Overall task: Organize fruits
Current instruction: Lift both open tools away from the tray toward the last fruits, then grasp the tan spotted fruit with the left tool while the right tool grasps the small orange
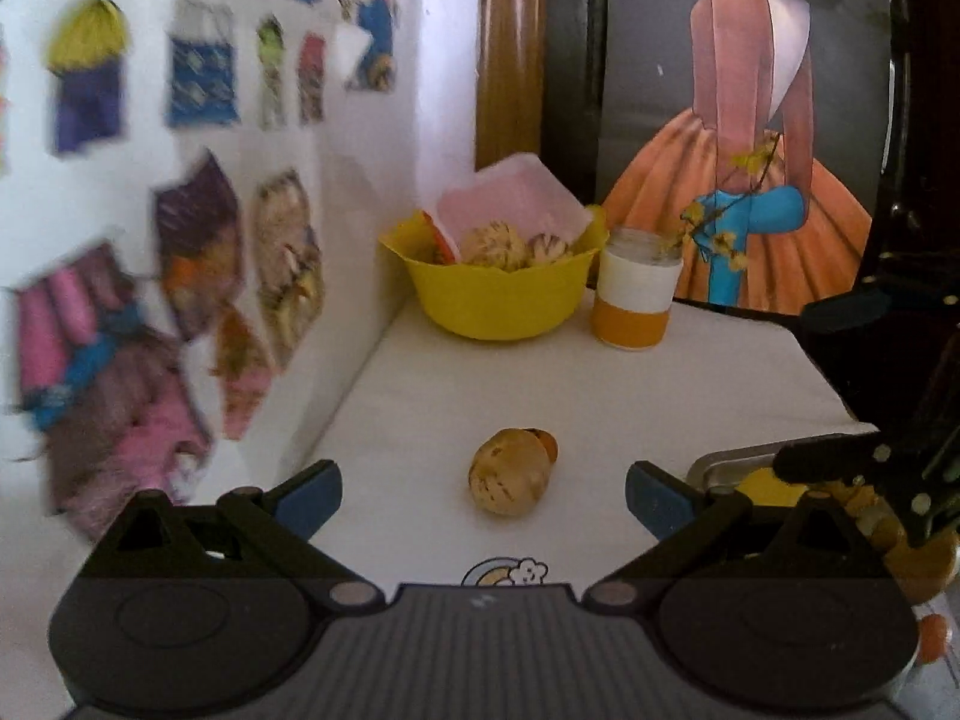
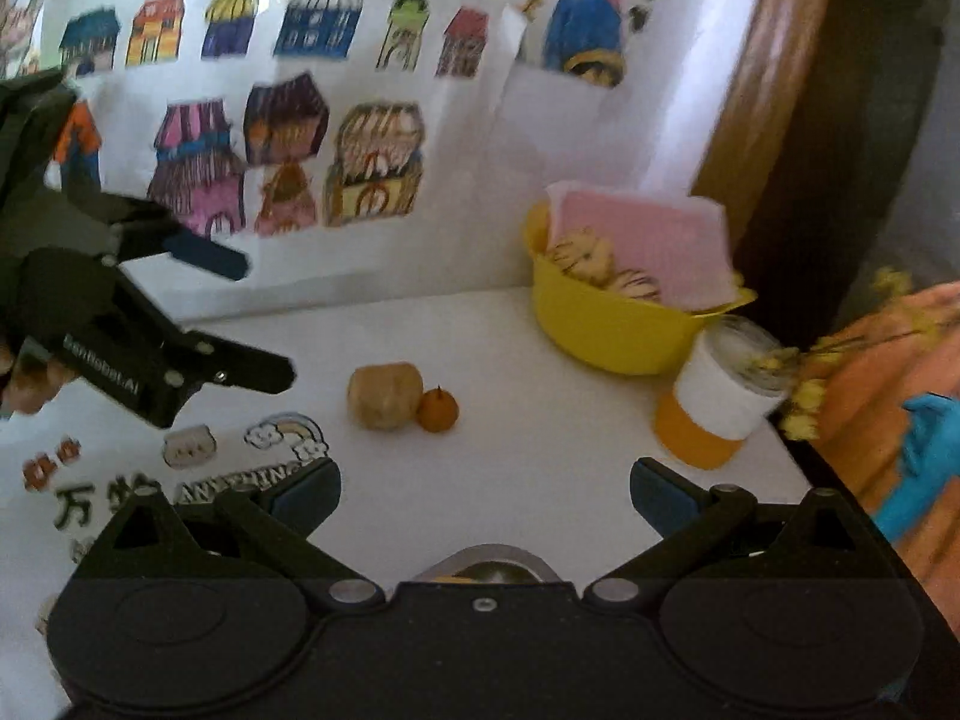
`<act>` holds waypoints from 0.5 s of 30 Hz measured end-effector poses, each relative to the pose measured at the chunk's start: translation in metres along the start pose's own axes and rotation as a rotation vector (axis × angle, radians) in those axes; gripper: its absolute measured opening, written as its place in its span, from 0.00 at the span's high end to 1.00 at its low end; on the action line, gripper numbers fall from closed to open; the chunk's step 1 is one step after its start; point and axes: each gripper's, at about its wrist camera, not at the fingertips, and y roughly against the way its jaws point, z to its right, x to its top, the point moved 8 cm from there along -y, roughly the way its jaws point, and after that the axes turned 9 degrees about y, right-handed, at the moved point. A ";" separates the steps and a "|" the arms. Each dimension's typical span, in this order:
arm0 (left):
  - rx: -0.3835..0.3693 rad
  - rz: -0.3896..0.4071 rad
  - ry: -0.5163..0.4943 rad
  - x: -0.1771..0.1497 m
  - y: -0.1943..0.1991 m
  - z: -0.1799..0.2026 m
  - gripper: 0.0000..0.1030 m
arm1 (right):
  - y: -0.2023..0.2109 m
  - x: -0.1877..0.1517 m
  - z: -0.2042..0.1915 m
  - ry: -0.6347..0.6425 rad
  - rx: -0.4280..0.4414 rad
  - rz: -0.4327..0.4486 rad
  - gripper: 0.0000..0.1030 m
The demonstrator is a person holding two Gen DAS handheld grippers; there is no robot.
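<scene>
Through your left wrist camera, your left gripper (image 1: 483, 495) gapes wide with nothing between its blue-padded fingers. The tan, egg-shaped fruit with dark flecks (image 1: 509, 471) lies on the white cloth-covered bench (image 1: 660, 396) just ahead, between the fingertips' line. A small round orange fruit (image 1: 547, 443) peeks out at its 1 o'clock, touching it. At 12 o'clock, at the far end of the bench, stands a glossy yellow plastic bowl with a scalloped rim (image 1: 498, 294), holding similar mottled fruits and a pink sheet.

Through your right wrist camera, your right gripper (image 2: 485, 492) is equally wide and empty. The tan fruit (image 2: 385, 396) and orange fruit (image 2: 438, 411) lie touching at 11 o'clock, the bowl (image 2: 612, 330) at 1 o'clock.
</scene>
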 end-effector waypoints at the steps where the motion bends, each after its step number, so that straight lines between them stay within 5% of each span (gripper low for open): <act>1: -0.017 -0.008 0.006 0.000 -0.008 0.001 0.01 | -0.009 -0.003 0.002 0.014 0.006 -0.001 0.01; 6: -0.081 -0.039 0.022 0.000 -0.039 0.007 0.01 | -0.049 -0.009 0.003 0.072 0.054 -0.027 0.06; 15: -0.015 -0.169 0.105 -0.005 -0.094 -0.010 0.02 | -0.098 0.002 0.011 0.084 0.147 -0.048 0.18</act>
